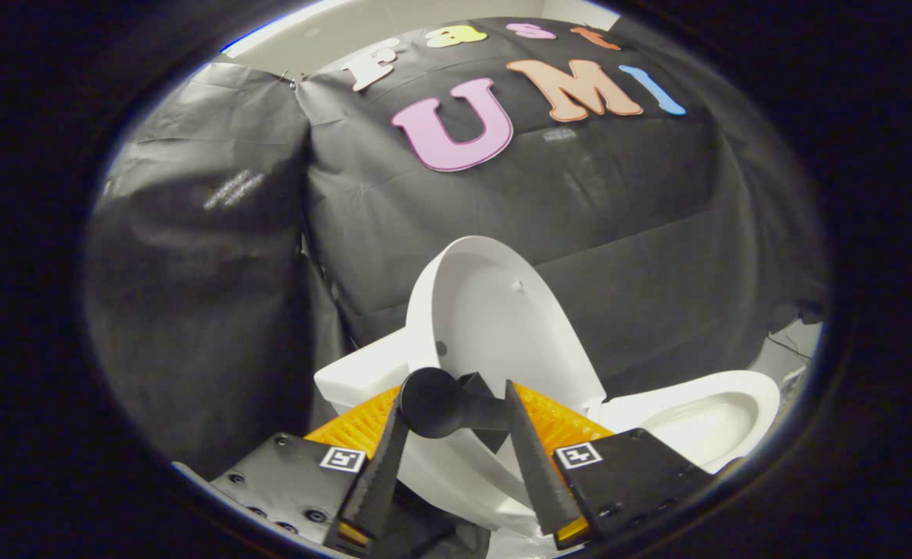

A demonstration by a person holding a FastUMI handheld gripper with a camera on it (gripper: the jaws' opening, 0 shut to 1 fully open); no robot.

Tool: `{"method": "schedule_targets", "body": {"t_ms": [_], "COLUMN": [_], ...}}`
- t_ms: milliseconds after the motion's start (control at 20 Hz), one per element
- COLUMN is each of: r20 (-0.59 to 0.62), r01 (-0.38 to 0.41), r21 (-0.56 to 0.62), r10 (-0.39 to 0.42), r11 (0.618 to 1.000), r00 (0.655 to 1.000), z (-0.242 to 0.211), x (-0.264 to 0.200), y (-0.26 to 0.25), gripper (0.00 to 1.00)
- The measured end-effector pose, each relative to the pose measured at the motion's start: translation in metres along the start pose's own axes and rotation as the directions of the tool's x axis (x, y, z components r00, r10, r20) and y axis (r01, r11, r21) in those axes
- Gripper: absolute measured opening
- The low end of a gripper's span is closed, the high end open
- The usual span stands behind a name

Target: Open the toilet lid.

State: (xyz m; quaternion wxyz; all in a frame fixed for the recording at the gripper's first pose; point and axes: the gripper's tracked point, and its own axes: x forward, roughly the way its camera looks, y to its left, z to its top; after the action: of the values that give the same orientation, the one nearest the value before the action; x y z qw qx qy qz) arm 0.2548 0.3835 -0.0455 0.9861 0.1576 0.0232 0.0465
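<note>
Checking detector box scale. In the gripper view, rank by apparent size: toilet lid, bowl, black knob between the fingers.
1. Lid, raised, largest.
2. Bowl, partly hidden by the gripper.
3. Knob, smallest, between the fingers.
The knob sits nearest the camera, so its real size is smaller than it looks. I cannot tell if both fingers press it.

Your hand-held gripper [456, 415] grips a dark round knob [434, 402] mounted at the edge of the white toilet lid [494, 318], both fingers pressing on the knob's stem from either side. The lid stands raised, nearly upright, its inner face toward you. To its right, the open toilet bowl [704, 423] shows, with black cloth [580, 225] draped behind as the booth wall.
</note>
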Motion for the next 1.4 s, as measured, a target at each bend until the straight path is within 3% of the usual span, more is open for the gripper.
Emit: {"method": "schedule_targets", "body": {"t_ms": [100,300,900,1300,1400], "r20": [0.023,0.080,0.190,0.227,0.225], "r01": [-0.011,-0.039,0.055,0.137,0.116], "r21": [-0.009,-0.047,-0.160,-0.203,-0.233], "r10": [0.011,0.042,-0.024,-0.090,-0.063], "r11": [1.000,0.998,0.986,0.969,0.966], "r00": [1.000,0.996,0.981,0.970,0.972], "z": [0.009,0.037,0.114,0.155,0.158], "x": [-0.006,-0.017,-0.065,-0.119,-0.134], "y": [-0.001,-0.003,-0.070,-0.163,-0.176], "gripper": [0.83,0.90,0.90,0.87,0.86]}}
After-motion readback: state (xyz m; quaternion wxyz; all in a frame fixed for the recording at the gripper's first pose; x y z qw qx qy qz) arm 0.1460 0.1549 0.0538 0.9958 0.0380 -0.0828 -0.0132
